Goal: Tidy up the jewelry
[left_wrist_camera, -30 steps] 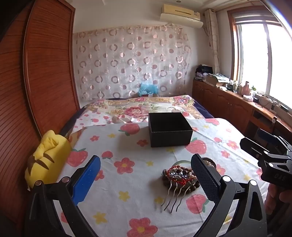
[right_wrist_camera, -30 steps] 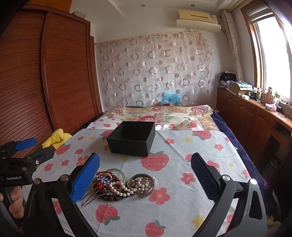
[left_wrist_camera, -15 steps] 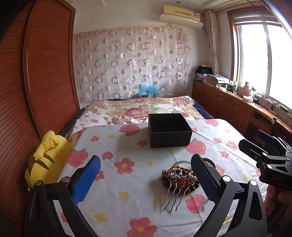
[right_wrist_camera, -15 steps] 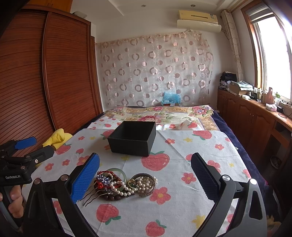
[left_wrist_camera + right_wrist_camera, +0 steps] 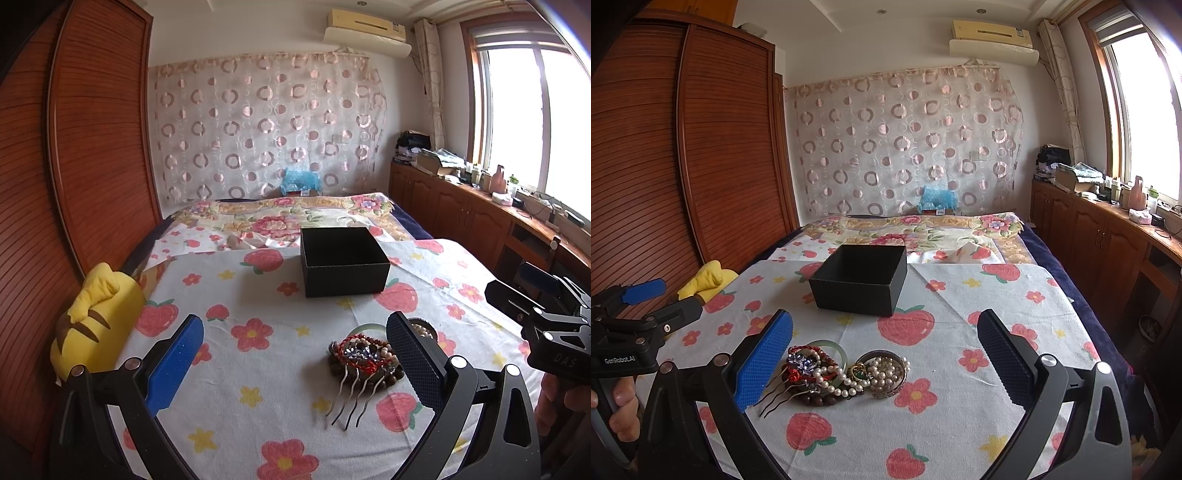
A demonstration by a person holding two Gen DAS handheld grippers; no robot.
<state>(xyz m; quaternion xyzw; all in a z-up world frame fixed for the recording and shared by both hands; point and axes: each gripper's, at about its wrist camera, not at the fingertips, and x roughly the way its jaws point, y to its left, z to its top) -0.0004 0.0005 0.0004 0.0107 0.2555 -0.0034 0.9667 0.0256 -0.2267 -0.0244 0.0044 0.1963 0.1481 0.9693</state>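
A pile of jewelry [image 5: 834, 373] lies on the fruit-print cloth: a metal hair comb [image 5: 354, 391], pearl strands [image 5: 882, 373], red and brown beads, a green bangle [image 5: 831, 347]. The pile also shows in the left wrist view [image 5: 364, 356]. An open, empty black box [image 5: 343, 260] stands behind it, also in the right wrist view [image 5: 860, 278]. My left gripper [image 5: 295, 362] is open, above the cloth left of the pile. My right gripper [image 5: 886, 362] is open, with the pile just inside its blue left finger [image 5: 764, 362].
A yellow plush pillow [image 5: 96, 317] lies at the cloth's left edge by the wooden wardrobe [image 5: 74, 147]. A floral bedspread [image 5: 908, 229] lies behind the box. Wooden cabinets [image 5: 1108, 236] with clutter run along the right under the window.
Both grippers have crept slightly forward and down toward the jewelry pile; nothing on the cloth has moved.
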